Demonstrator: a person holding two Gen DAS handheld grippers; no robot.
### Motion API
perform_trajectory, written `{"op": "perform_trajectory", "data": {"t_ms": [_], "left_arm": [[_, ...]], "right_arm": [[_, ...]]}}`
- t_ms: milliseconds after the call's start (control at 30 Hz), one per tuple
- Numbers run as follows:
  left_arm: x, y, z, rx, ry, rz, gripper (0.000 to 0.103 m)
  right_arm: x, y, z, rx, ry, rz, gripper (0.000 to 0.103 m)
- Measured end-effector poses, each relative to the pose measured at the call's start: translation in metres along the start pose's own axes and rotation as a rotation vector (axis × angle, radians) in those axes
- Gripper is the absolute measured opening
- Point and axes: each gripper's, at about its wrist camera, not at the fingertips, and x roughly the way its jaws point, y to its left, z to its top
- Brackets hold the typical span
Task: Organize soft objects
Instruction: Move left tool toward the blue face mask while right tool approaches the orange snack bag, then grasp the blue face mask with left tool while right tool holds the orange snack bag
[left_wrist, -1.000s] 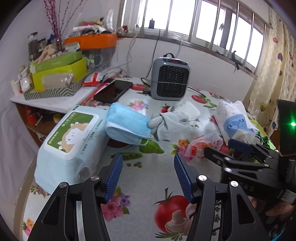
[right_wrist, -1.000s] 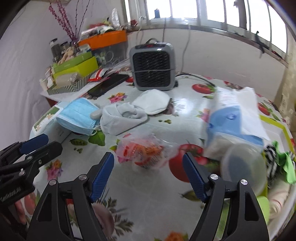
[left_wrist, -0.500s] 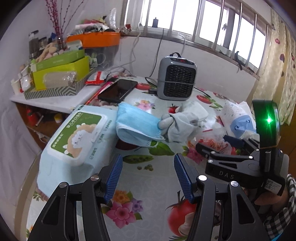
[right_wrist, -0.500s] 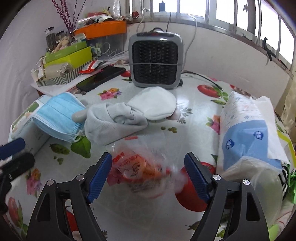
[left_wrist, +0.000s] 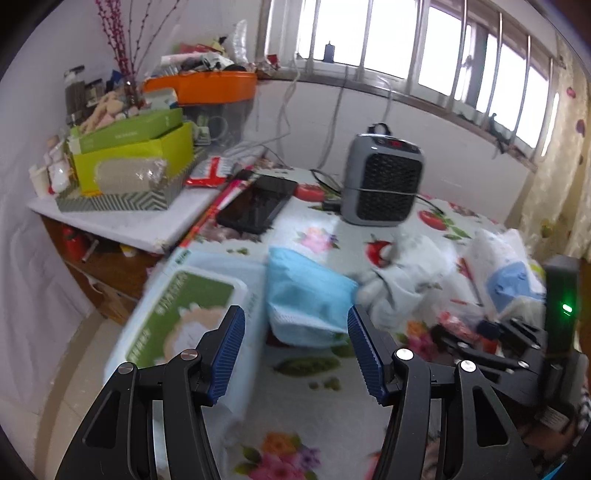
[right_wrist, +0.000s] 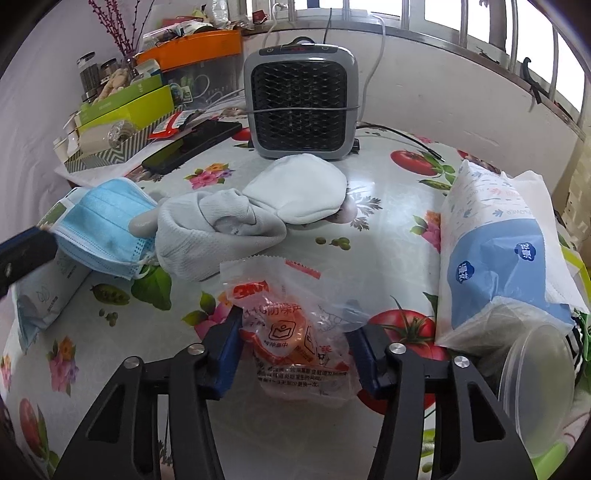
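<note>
A clear plastic bag of orange earplugs (right_wrist: 295, 325) lies on the flowered tablecloth between the open fingers of my right gripper (right_wrist: 295, 339). Behind it lie a grey glove (right_wrist: 214, 232), a white cloth pouch (right_wrist: 299, 192) and a blue face mask (right_wrist: 103, 225), whose edge rests on a wet-wipes pack (left_wrist: 184, 314). My left gripper (left_wrist: 295, 350) is open and empty, a little short of the blue mask (left_wrist: 306, 299). The right gripper also shows in the left wrist view (left_wrist: 498, 343), low at the right.
A grey fan heater (right_wrist: 301, 99) stands at the back. A black phone (right_wrist: 192, 146) lies left of it. A blue-and-white tissue pack (right_wrist: 495, 251) and a clear plastic lid (right_wrist: 535, 376) lie at the right. Green boxes (left_wrist: 129, 158) and an orange bin (left_wrist: 207, 86) crowd the left shelf.
My right gripper has moved forward and down so its fingers flank the earplug bag. My left gripper has moved forward and swung left toward the mask and wipes pack.
</note>
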Motion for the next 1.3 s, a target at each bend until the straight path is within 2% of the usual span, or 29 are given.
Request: {"op": "perform_trajectory", "data": {"t_ms": [167, 367, 533, 667, 833, 867, 1133, 1200, 1300], "left_arm": [[0.011, 0.003, 0.008, -0.011, 0.033, -0.003, 0.057], [0.019, -0.008, 0.011, 0.027, 0.029, 0.022, 0.057], [0.027, -0.018, 0.010, 0.046, 0.053, 0.004, 0.057], [0.031, -0.024, 0.007, 0.052, 0.071, -0.044, 0.057], [0.034, -0.031, 0.002, 0.056, 0.095, -0.066, 0.057], [0.034, -0.034, -0.001, 0.055, 0.108, -0.097, 0.057], [0.024, -0.054, -0.022, 0.098, 0.155, -0.205, 0.057], [0.018, -0.056, -0.022, 0.118, 0.130, -0.215, 0.057], [0.011, -0.052, -0.015, 0.137, 0.072, -0.164, 0.057]], "right_arm": [[-0.005, -0.001, -0.002, 0.017, -0.014, 0.001, 0.042], [-0.014, 0.002, -0.009, 0.023, -0.032, 0.024, 0.041], [-0.019, 0.002, -0.013, 0.038, -0.038, 0.041, 0.041], [-0.021, 0.002, -0.015, 0.043, -0.041, 0.055, 0.041], [-0.023, -0.001, -0.017, 0.055, -0.046, 0.063, 0.041], [-0.023, -0.001, -0.017, 0.057, -0.046, 0.064, 0.041], [-0.025, -0.006, -0.020, 0.076, -0.046, 0.067, 0.041], [-0.025, -0.007, -0.020, 0.077, -0.047, 0.067, 0.041], [-0.026, -0.007, -0.021, 0.077, -0.044, 0.066, 0.041]]}}
